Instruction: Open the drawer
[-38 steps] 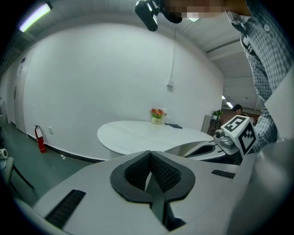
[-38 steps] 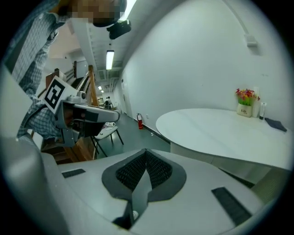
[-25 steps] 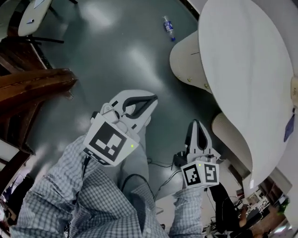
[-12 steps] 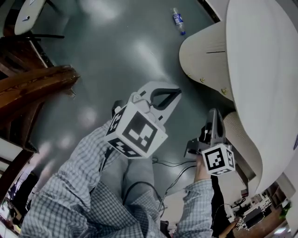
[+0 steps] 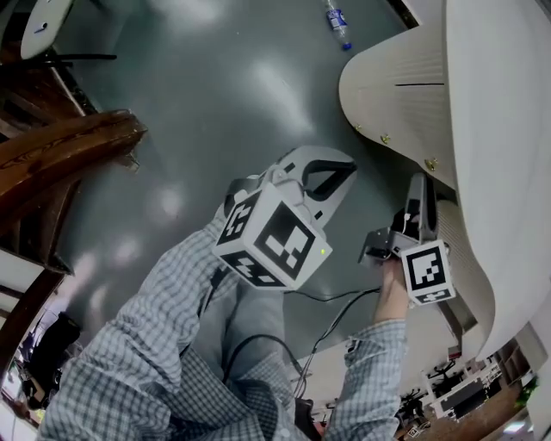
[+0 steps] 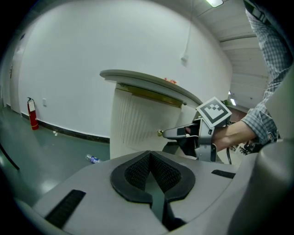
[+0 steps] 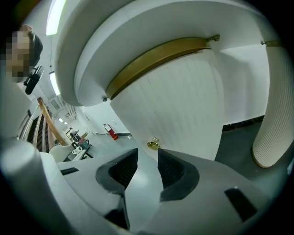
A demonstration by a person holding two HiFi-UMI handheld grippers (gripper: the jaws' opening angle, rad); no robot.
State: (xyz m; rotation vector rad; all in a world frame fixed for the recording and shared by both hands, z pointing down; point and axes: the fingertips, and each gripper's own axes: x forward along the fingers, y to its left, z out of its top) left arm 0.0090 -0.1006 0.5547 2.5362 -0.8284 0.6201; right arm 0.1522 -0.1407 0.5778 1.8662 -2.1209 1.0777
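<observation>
A white desk has a curved, ribbed drawer front (image 5: 413, 112) (image 7: 183, 105) with small brass knobs. My right gripper (image 5: 419, 191) (image 7: 148, 155) is right at that front. Its jaws have just been opening and now stand open with nothing between them. One brass knob (image 7: 153, 145) (image 6: 161, 133) (image 5: 430, 164) sits just beyond its fingertips, not touched. My left gripper (image 5: 334, 175) (image 6: 150, 155) hovers over the floor left of the desk. Its pads meet and hold nothing. In the left gripper view, the right gripper (image 6: 183, 133) points at the knob.
A water bottle (image 5: 338, 17) (image 6: 93, 159) lies on the grey floor near the desk's far end. Dark wooden furniture (image 5: 60, 155) stands at the left. Cables (image 5: 336, 301) trail beneath my arms. A fire extinguisher (image 6: 32, 112) hangs on the far wall.
Both grippers have shifted up and right in the head view, nearer the desk front. The right one has rolled and now sits against the ribbed panel by a knob.
</observation>
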